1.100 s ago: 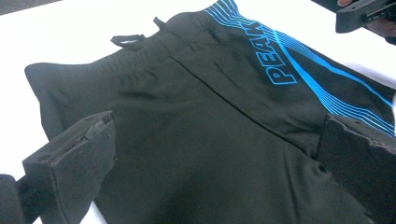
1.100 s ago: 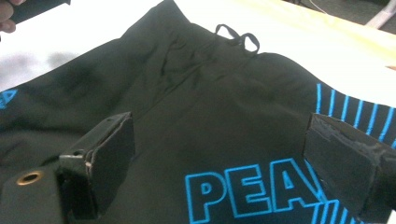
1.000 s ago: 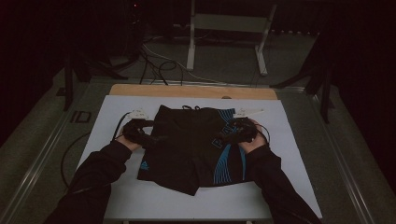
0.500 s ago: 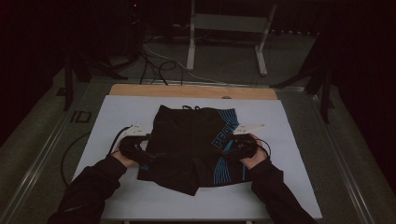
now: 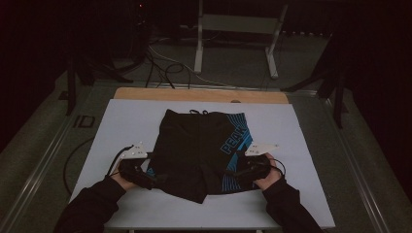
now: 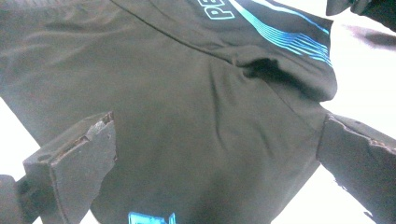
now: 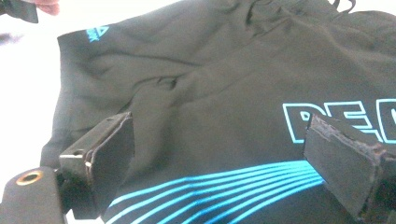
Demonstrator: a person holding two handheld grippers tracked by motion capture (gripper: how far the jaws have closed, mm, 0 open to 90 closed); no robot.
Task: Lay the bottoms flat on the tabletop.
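A pair of black swim shorts with blue stripes and blue lettering lies flat on the white board that covers the table, waistband and drawstring at the far side, leg hems toward the person. The left gripper sits at the shorts' near-left leg hem, held in the person's left hand. In the left gripper view its jaws stand wide apart with the dark fabric spread between them and nothing pinched. The right gripper sits at the shorts' near-right leg, over the blue stripes, held in the right hand. In the right gripper view its jaws are likewise spread wide, straddling the striped cloth below the lettering without clamping it. Beyond the board's far edge a strip of bare wooden tabletop shows.
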